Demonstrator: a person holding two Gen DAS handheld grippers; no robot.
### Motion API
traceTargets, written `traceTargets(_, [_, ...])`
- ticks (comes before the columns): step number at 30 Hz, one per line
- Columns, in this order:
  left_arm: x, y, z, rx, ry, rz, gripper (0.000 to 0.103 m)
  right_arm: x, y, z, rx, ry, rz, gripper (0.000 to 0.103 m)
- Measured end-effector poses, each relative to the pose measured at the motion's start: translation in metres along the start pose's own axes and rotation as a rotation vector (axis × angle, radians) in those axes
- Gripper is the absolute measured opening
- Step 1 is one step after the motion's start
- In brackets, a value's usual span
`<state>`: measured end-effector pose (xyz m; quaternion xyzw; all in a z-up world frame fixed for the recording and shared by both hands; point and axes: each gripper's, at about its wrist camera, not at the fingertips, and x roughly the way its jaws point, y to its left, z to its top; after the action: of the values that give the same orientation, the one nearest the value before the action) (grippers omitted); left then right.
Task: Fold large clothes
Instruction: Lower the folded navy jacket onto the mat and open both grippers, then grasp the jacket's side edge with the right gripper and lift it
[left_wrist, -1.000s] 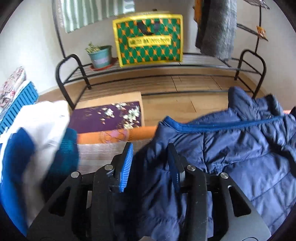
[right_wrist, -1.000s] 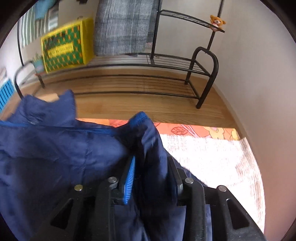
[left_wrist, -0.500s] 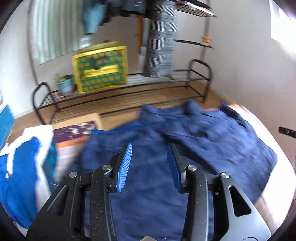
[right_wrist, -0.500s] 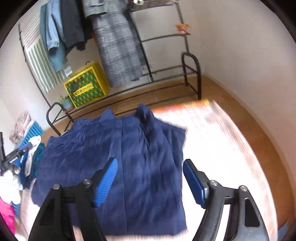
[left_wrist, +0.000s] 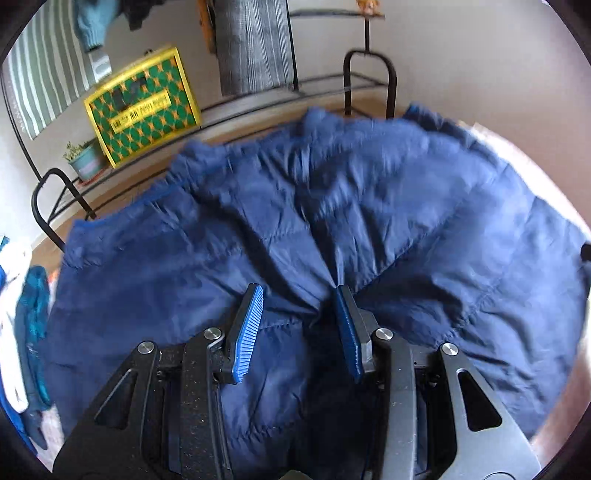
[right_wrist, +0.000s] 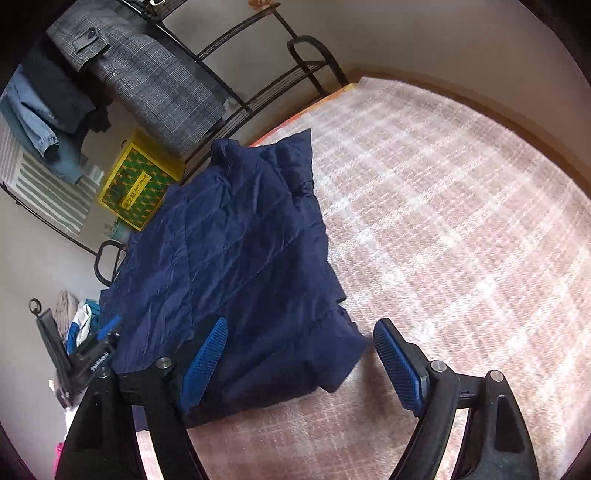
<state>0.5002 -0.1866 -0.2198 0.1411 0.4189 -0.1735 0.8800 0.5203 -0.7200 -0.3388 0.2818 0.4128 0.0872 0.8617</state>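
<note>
Both hand-held grippers gape above the navy jacket (right_wrist: 236, 258)

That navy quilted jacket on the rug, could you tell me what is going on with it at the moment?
A person holding a two-finger gripper in each hand is laying out the navy quilted puffer jacket on the pale woven rug for folding. The left gripper sits low at the jacket's near edge, fabric bunched between its fingers, though a firm grip cannot be confirmed. The right gripper is open above the jacket's near corner, holding nothing. No fold is made yet.
</note>
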Motion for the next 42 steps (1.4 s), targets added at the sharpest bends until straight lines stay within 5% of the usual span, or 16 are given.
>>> traceTargets(3, [0.004, -0.004, -0.008, 0.015, -0.041, 0.011, 0.041, 0.015, 0.009, -0.001, -0.003, 0.006, 0.031, 0.072])
traceTargets(4, [0.004, -0.002, -0.007, 0.011, -0.038, 0.005, 0.041, 0.018, 0.012, -0.001, -0.01, -0.005, 0.03, 0.064])
traceTargets(5, [0.002, 0.0, -0.006, 0.0, -0.032, -0.005, 0.041, 0.019, 0.015, -0.001, -0.015, -0.015, 0.028, 0.043])
traceTargets(8, [-0.014, 0.012, -0.004, -0.064, -0.041, -0.029, 0.041, 0.018, 0.02, 0.002, -0.019, -0.016, 0.025, 0.021])
traceTargets(11, [-0.05, 0.021, -0.014, -0.147, -0.085, -0.067, 0.041, 0.001, 0.038, 0.002, -0.113, -0.068, -0.018, 0.014])
traceTargets(16, [-0.082, 0.011, -0.04, -0.163, -0.106, -0.126, 0.041, -0.03, 0.086, 0.001, -0.292, -0.163, -0.087, 0.01])
traceTargets(26, [-0.047, -0.009, -0.065, -0.148, -0.044, -0.098, 0.041, -0.063, 0.143, -0.005, -0.442, -0.23, -0.093, 0.008])
traceTargets(29, [-0.052, -0.005, -0.061, -0.151, 0.0, -0.15, 0.041, -0.069, 0.164, -0.006, -0.496, -0.245, -0.094, 0.008])
traceTargets(34, [-0.113, 0.038, -0.059, -0.244, -0.034, -0.223, 0.041, -0.084, 0.206, -0.012, -0.574, -0.274, -0.056, 0.008])
traceTargets(42, [-0.239, 0.14, -0.082, -0.326, -0.18, -0.103, 0.041, -0.091, 0.282, -0.032, -0.692, -0.287, 0.012, 0.008])
